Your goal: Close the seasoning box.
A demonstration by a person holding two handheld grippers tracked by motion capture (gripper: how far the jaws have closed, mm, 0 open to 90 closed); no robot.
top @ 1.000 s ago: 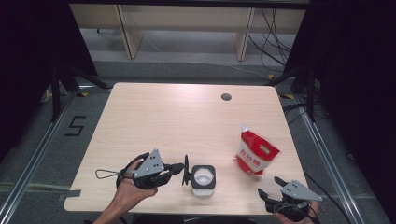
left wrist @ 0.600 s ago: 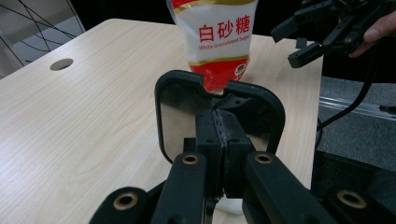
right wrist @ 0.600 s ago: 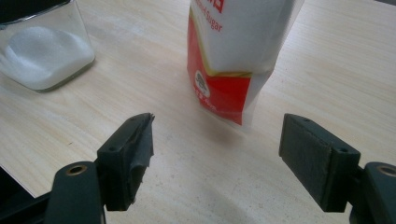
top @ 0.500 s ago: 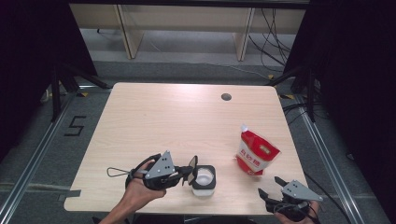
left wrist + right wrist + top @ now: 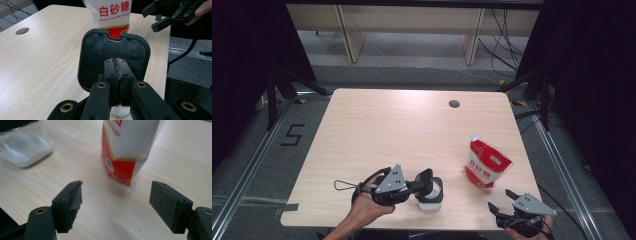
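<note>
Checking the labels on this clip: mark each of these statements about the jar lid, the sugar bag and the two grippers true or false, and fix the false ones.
1. The left gripper is shut on the black lid of the jar. True.
2. The jar is empty. False: white grains lie in it.
3. The right gripper holds the sugar bag. False: its jaws stand open, apart from the bag.
4. The sugar bag stands upright on the table. True.
5. The lid lies flat on the table. False: it stands raised at the jar.
</note>
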